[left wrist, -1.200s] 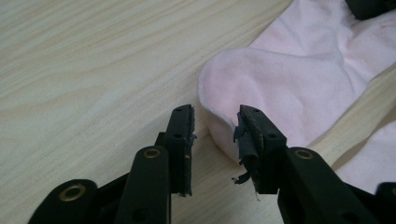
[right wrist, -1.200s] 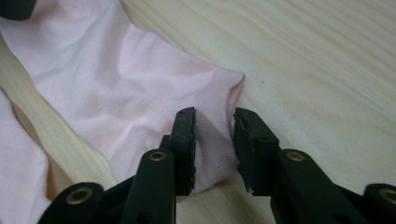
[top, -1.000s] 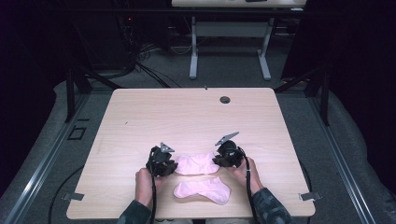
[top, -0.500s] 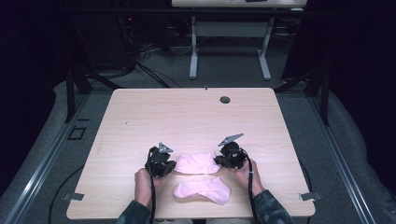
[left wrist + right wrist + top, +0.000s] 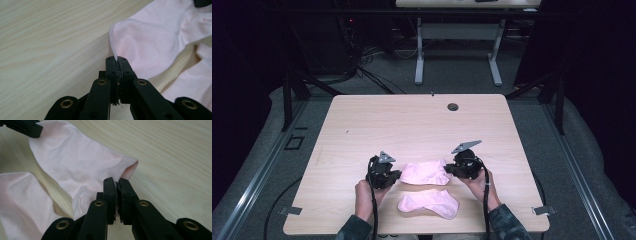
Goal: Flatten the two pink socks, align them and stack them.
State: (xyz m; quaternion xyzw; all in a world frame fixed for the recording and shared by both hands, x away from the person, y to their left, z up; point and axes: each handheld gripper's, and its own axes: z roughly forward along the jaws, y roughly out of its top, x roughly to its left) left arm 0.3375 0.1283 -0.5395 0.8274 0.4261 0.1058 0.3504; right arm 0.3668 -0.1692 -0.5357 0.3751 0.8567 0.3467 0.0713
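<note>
Two pink socks lie near the table's front edge. The farther sock (image 5: 426,172) is stretched between both grippers. My left gripper (image 5: 398,175) is shut on its left end, where a thin fold of fabric (image 5: 115,53) is pinched between the jaws (image 5: 117,62). My right gripper (image 5: 448,169) is shut on the sock's open cuff end (image 5: 130,167), with its jaws closed on the cloth (image 5: 116,185). The nearer sock (image 5: 429,204) lies flat and untouched just in front, also seen as pink cloth (image 5: 22,200) low in the right gripper view.
The light wood table (image 5: 412,125) has a round cable hole (image 5: 453,106) near its far edge. Another desk's white legs (image 5: 418,55) stand beyond on grey carpet. Metal rails (image 5: 257,170) run along the floor on both sides.
Both grippers and the farther sock have shifted slightly away from the front edge; the sock stays held at both ends. The nearer sock has not moved.
</note>
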